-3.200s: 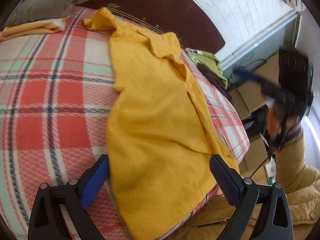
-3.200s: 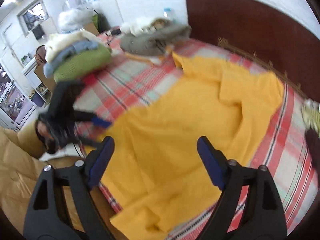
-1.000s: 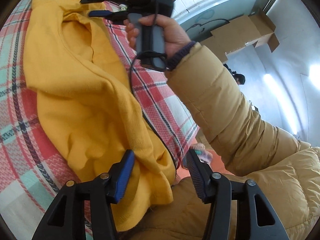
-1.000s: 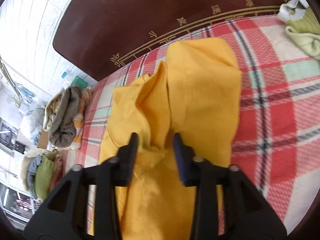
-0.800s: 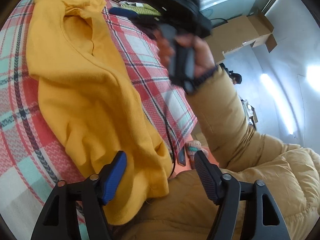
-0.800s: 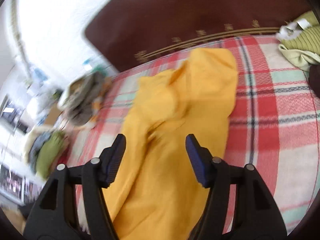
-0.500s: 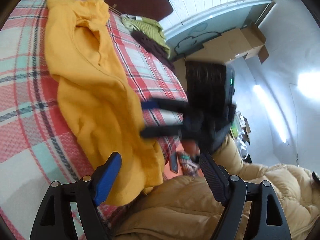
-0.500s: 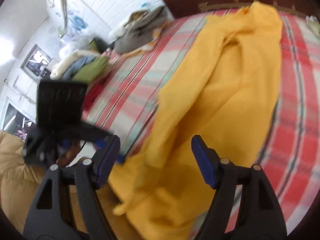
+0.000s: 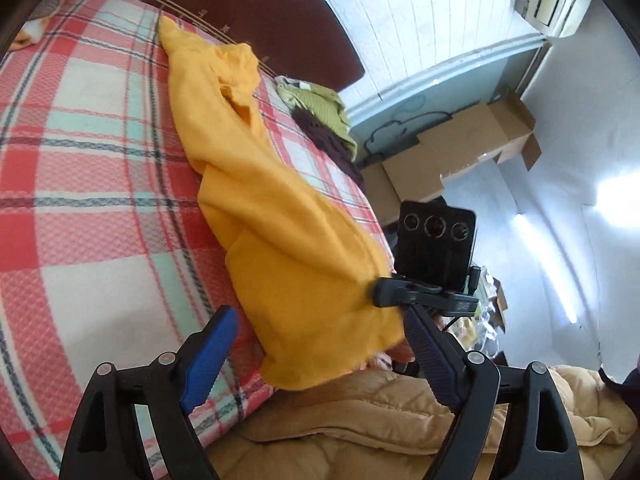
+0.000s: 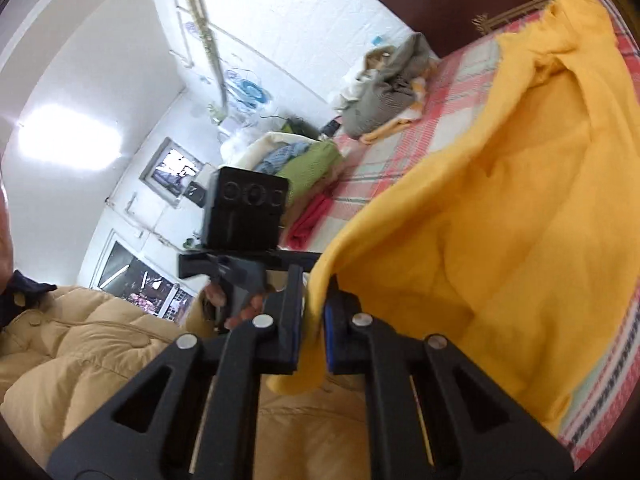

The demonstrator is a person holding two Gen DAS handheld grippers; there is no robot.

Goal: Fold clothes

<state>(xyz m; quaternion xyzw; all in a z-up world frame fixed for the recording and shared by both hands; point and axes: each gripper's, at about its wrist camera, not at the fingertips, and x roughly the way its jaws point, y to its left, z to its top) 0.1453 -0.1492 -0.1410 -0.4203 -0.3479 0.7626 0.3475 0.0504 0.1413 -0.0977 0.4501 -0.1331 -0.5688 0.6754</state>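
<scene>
Right tool clamps the yellow garment's hem; left tool is opening, nothing gripped

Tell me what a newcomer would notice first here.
The yellow garment stretches along the plaid bed from the dark headboard to the near edge. The right gripper is shut on its hanging hem, while the left gripper, jaws opening, stands empty beside it.
</scene>
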